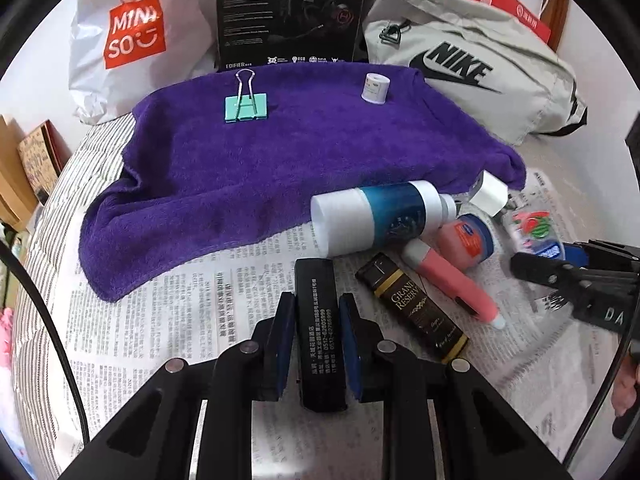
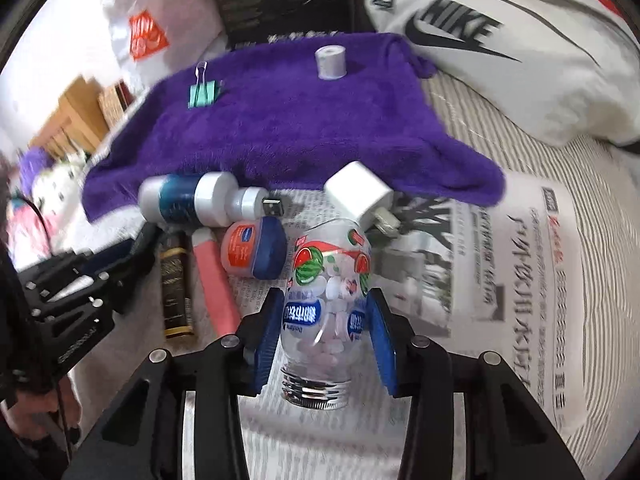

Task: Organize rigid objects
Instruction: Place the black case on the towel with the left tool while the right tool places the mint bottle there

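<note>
Your left gripper [image 1: 316, 340] sat with its blue pads on either side of a black rectangular box [image 1: 318, 332] printed with white Chinese text; the pads looked just beside its long faces, though I could not tell whether they actually pressed on it. The box lay on the newspaper [image 1: 192, 320] spread over a striped bed cover [image 2: 592, 280].

Your right gripper [image 2: 326, 332] was spread fairly wide around a clear gum bottle [image 2: 326, 308] with watermelon artwork and a silver threaded neck pointing toward the camera. A small gap showed between each pad and the bottle wall, so it was not clamped.

Between the two grippers, a loose cluster lay on the newspaper: a white and blue bottle [image 1: 380, 216] on its side, a small pink jar with a blue lid [image 1: 466, 236], a pink tube [image 1: 452, 284], and a dark bar labelled Grand Reserve [image 1: 412, 308]. A white charger plug [image 2: 360, 196] rested at the edge of the purple towel [image 1: 280, 152], touching the far end of the gum bottle.

On the towel, well apart from each other, stood a mint binder clip [image 1: 246, 106] and a small white roll [image 1: 375, 87]. Behind the towel were a Miniso bag [image 1: 132, 36], a black Edifier box [image 1: 292, 12] and a grey Nike bag [image 1: 472, 76].
</note>
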`<state>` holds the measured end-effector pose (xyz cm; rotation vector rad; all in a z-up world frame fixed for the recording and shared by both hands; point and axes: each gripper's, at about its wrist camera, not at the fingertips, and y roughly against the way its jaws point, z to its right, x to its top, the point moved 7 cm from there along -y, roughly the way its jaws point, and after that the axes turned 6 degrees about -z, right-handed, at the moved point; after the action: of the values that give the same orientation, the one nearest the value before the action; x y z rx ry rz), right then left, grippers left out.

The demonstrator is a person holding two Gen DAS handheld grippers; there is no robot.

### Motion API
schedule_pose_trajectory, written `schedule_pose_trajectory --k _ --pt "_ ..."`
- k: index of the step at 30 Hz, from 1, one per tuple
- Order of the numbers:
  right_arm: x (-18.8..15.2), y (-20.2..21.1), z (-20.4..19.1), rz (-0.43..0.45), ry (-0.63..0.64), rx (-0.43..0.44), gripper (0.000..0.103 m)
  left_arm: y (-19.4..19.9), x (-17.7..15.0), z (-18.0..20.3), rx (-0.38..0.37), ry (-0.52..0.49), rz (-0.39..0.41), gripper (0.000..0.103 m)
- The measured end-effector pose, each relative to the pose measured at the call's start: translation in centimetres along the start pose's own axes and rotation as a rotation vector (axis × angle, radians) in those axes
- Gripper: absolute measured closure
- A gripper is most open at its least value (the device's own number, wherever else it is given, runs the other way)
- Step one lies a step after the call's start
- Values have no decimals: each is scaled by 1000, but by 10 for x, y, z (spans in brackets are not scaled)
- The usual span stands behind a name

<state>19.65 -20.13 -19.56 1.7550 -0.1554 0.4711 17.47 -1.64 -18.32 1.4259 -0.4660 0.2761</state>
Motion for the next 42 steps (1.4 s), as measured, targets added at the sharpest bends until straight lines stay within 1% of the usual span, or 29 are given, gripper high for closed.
schedule_pose_trajectory --k 4,8,11,16,22,25,28,34,37,42 --pt "-2 17 11 20 -11 -6 61 3 -2 -6 -20 22 -4 82" --pt "-3 16 18 11 -36 26 61 7 -6 -10 -49 44 -10 82" --pt "-4 19 20 12 -53 66 61 16 -7 -14 -54 49 0 82" --pt "2 26 17 14 -38 73 61 29 -2 -20 -86 63 17 82" --pt "16 35 7 26 1 99 61 44 7 -25 -118 76 37 82" --pt "27 41 0 38 33 113 61 49 17 -27 -98 62 51 82" --pt "40 44 -4 49 57 113 61 52 28 -29 -117 65 56 82" --pt "70 48 -8 68 84 119 61 55 55 -37 -116 65 77 82" --pt "86 45 -6 72 85 117 61 58 76 -44 -84 52 108 82" --pt "116 30 3 68 80 96 61 46 103 -56 -75 59 94 82"
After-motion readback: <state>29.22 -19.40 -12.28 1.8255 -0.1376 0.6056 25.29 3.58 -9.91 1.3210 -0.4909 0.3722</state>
